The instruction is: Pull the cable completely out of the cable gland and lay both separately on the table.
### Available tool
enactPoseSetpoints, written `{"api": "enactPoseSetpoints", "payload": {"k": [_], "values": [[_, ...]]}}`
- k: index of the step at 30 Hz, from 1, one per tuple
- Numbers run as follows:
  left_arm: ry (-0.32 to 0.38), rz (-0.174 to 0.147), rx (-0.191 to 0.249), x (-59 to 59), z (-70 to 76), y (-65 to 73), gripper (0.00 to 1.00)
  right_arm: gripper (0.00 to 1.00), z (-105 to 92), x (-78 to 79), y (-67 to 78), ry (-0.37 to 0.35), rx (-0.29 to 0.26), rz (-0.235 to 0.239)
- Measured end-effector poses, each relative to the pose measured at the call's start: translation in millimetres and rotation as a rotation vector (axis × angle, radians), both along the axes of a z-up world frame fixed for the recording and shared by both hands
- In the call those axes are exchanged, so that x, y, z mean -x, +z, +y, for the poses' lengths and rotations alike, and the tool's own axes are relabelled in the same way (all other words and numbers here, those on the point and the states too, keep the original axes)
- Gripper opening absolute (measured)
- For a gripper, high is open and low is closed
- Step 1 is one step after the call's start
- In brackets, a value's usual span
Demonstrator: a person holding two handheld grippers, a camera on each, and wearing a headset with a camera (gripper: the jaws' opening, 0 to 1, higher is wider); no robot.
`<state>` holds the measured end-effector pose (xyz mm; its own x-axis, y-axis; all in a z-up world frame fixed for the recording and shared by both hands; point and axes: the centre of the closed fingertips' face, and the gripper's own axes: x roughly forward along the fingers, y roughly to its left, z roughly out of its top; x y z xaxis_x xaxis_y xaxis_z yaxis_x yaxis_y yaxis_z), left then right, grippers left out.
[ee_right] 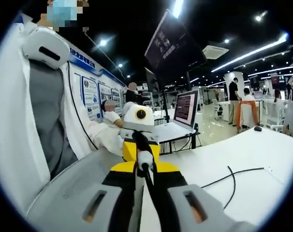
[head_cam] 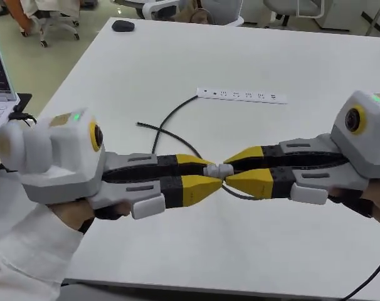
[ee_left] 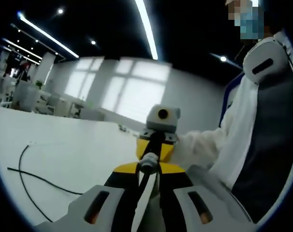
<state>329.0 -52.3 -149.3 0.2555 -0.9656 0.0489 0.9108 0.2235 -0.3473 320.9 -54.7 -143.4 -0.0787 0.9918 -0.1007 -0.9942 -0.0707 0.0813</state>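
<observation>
**While both grippers clamp at the joint, the pull has yet to separate cable and gland**

Although the two tools meet tip to tip above the middle of the white table [head_cam: 177,56], the small grey-white plastic cable gland [head_cam: 221,170] has not yet come off the thin black cable [head_cam: 161,130]. The left gripper [head_cam: 210,172] comes in from the left and its yellow-tipped jaws are clenched on the gland. The right gripper [head_cam: 231,169] faces it from the right. In the right gripper view the cable runs back between that gripper's closed jaws, so I judge that it is grasping the cable just beside the gland. The rest of the cable trails away over the table toward the far side, near the long white power strip [head_cam: 240,95], and a short loop shows under the right jaws.

The step in hand is the extraction itself, and it is barely begun: the jaw tips almost touch, with no bare cable between them. The next move calls for drawing the hands straight apart along the cable's line, with both grips firm. The cable is long, so the right gripper will probably have to let go and grasp again closer in. Only then can each part be laid down separately.
</observation>
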Motion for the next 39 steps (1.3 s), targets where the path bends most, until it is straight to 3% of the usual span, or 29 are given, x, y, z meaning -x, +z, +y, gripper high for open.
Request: {"api": "enactPoseSetpoints", "payload": {"k": [1,4,9,12,15,18,19,21,23,27,32,36,39], "values": [[-0.002,0.017,0.006,0.7,-0.3,0.0,0.16,0.11,0.3,0.5,0.1,0.000,0.001,-0.035],[-0.001,0.018,0.009,2.1,0.7,0.4,0.16,0.11,1.5,1.1,0.7,0.001,-0.003,-0.057],[0.006,0.015,0.012,0.5,0.0,1.5,0.16,0.12,2.8,-1.3,1.2,-0.005,-0.006,-0.055],[0.021,-0.022,0.001,-0.9,0.3,1.6,0.16,0.12,3.7,-4.8,1.3,-0.021,-0.006,-0.027],[0.041,-0.053,-0.013,-5.1,1.5,1.3,0.16,0.12,2.1,-8.8,-0.1,-0.034,-0.002,-0.066],[0.046,-0.061,-0.008,-6.5,2.7,3.0,0.16,0.12,-1.2,-9.7,-4.9,-0.036,0.024,-0.068],[0.047,-0.069,-0.012,-7.0,2.0,2.8,0.16,0.10,-3.6,-13.7,-10.6,-0.048,0.058,-0.121],[0.051,-0.086,-0.030,-7.1,-0.7,0.6,0.16,0.05,-3.5,-11.9,-10.7,-0.049,0.047,-0.165],[0.055,-0.103,-0.032,-9.1,-0.1,0.6,0.17,0.04,-3.9,-12.2,-11.8,-0.049,0.047,-0.155],[0.060,-0.174,-0.058,-9.1,-1.8,-1.0,0.17,0.03,-4.9,-11.4,-15.8,-0.049,0.038,-0.148],[0.037,-0.184,-0.064,-5.1,-7.0,-1.6,0.19,0.02,-4.4,-3.1,-17.2,-0.020,0.036,-0.166],[0.019,-0.178,-0.069,-3.9,-11.5,-4.9,0.27,0.02,-1.0,0.1,-12.4,-0.015,0.002,-0.156],[0.019,-0.174,-0.060,-4.3,-11.1,-4.7,0.22,0.02,0.0,0.7,-11.7,-0.013,-0.002,-0.146]]}}
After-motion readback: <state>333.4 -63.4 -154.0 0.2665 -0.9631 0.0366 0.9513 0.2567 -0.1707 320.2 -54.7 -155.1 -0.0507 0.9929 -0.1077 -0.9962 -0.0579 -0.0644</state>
